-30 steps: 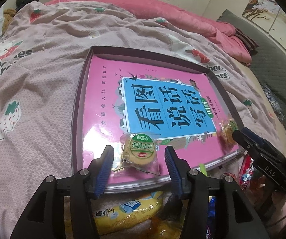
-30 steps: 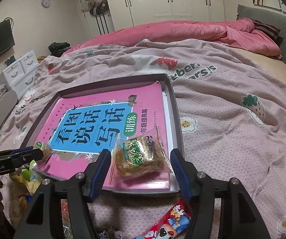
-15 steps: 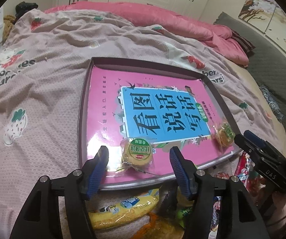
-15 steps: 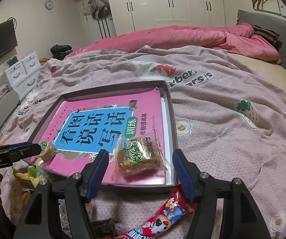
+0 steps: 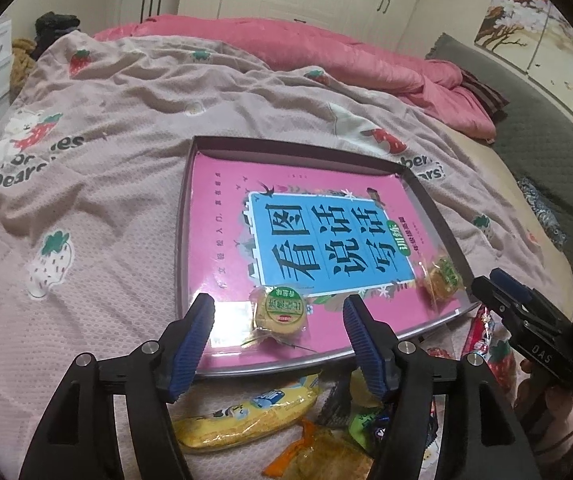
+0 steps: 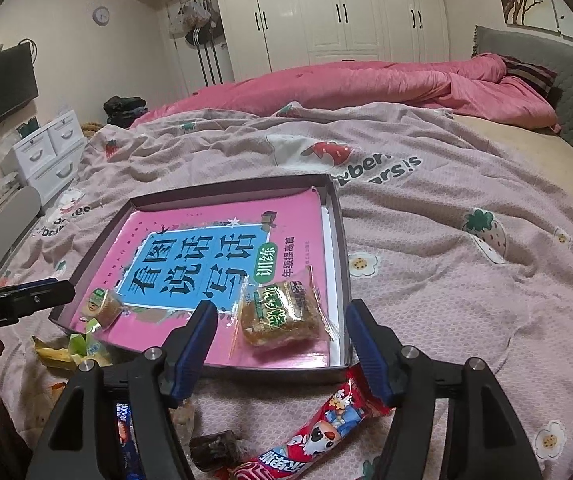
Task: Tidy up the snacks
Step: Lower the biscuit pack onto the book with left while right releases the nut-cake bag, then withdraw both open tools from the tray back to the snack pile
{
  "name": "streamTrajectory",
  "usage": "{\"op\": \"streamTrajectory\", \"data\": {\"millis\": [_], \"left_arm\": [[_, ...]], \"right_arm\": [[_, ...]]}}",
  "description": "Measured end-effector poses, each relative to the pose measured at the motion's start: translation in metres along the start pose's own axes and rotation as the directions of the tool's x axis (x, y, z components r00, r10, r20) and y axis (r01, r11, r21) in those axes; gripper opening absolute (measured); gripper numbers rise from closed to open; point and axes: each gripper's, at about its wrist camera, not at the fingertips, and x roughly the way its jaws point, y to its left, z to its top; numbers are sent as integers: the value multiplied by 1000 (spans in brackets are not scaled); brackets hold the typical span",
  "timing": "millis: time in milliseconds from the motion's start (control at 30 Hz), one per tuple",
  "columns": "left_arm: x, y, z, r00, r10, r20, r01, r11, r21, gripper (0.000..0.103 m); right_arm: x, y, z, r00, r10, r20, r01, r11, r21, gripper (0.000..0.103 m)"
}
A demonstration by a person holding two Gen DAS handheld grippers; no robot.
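Item 1: left gripper (image 5: 278, 312), jaws just opened, spread around round cake (image 5: 281, 312), untouched. Loose snack pile (image 5: 254, 416) lies below, probably nearest this hand.

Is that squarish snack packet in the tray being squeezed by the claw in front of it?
No: the squarish packet lies free on the pink book, with the right claw open around it.

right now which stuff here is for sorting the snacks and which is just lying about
For the job: tray, round cake, square cake, red pack, yellow pack.
Lying about: blanket, pink duvet, drawers, clock.
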Motion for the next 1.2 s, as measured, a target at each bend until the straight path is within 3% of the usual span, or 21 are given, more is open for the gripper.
{"op": "streamTrajectory", "data": {"millis": [133,1200], "left_arm": [[-6,2,1,1000,-1,11,1,1000,-3,69],[-52,-1,2,997,-13,73,12,1000,14,70]], "right_arm": [[-4,1,1,1000,6,9,-6,1000,1,71],[-50,23,6,997,48,67,-47,999,-18,73]]}}
